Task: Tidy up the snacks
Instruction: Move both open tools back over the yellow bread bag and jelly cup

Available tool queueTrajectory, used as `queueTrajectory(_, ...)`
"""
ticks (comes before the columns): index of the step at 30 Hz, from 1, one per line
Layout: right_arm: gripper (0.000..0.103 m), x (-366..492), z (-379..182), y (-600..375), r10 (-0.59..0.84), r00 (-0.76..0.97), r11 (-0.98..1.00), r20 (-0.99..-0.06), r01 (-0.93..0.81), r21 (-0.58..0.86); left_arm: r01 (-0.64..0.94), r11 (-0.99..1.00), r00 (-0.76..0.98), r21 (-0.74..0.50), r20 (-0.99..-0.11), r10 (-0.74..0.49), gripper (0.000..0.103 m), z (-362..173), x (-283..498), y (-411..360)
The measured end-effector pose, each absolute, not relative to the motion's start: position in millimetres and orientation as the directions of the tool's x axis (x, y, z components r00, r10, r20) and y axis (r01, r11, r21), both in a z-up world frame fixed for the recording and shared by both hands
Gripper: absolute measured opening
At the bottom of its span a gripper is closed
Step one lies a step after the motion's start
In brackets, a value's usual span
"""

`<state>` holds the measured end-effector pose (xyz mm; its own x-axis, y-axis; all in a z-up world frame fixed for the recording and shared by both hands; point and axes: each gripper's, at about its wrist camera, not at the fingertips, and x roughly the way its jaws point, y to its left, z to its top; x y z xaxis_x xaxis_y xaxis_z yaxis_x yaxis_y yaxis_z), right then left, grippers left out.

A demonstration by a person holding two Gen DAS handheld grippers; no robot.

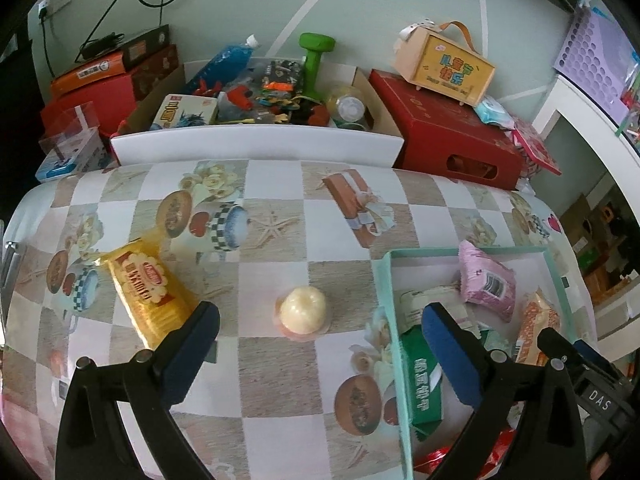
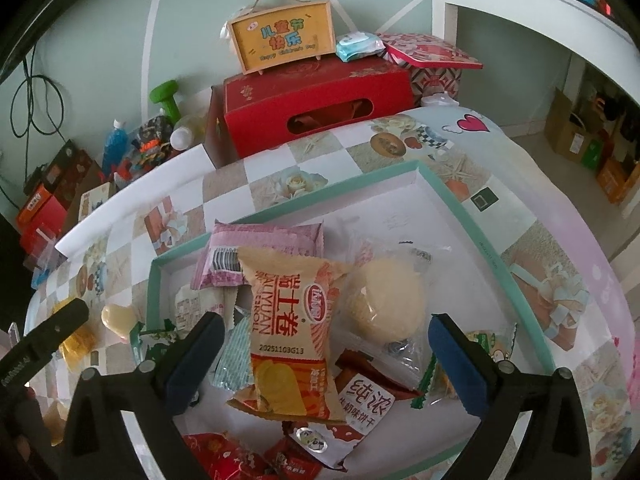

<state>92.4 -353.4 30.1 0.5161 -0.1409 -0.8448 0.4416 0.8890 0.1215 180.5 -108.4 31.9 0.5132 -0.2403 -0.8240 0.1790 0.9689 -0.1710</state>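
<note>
Checked cloth printed with cups, roses and gift boxes covers the desk (image 1: 276, 364), and cluttered boxes are lined up against the pale green wall behind it. On the right part of the desk a shallow box with a teal rim (image 2: 486, 236) is seen, holding most of the snacks: an orange roll packet (image 2: 290, 332) lying on top, a pale round pastry in clear wrap (image 2: 386, 300) touching its right side, a pink packet (image 2: 264, 252) behind, and red and green packets underneath. Two snacks are left on the cloth outside the box: a yellow biscuit packet (image 1: 150, 292) towards the left and a round cream-coloured cake in clear wrap (image 1: 302, 310) between it and the box. The left hand-held gripper (image 1: 320, 322) is spread wide above the round cake, nothing being pinched. The right hand-held gripper (image 2: 326, 338) is likewise spread wide over the box, with the orange roll packet between its fingers but not pressed.
</note>
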Motion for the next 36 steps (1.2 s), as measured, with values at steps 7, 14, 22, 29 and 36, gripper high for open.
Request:
queueTrajectory(7, 0.103, 92, 35, -344, -0.142, 0.523, 0.898, -0.84, 0.426, 0.113, 0.156, 0.976, 0.529, -0.154, -0.821, -0.214, 0.101, 38, 177, -89)
queueTrajectory(14, 0.103, 94, 43, -326, -0.151, 0.531, 0.912, -0.834, 0.399, 0.089, 0.126, 0.981, 0.544, -0.15, -0.816, -0.195, 0.101, 45, 175, -64)
queueTrajectory(22, 0.103, 104, 53, -288, -0.121, 0.548, 0.944, -0.828, 0.322, 0.075, 0.075, 0.984, 0.565, -0.16, -0.807, -0.174, 0.101, 48, 175, -28)
queueTrajectory(29, 0.103, 117, 59, -251, -0.073, 0.563, 0.967, -0.823, 0.244, 0.081, 0.026, 0.99, 0.579, -0.14, -0.805, -0.129, 0.101, 45, 176, 5)
queueTrajectory(36, 0.103, 133, 63, -216, 0.001, 0.572, 0.978, -0.82, 0.17, 0.119, -0.047, 0.995, 0.582, -0.091, -0.812, -0.047, 0.101, 36, 179, 42)
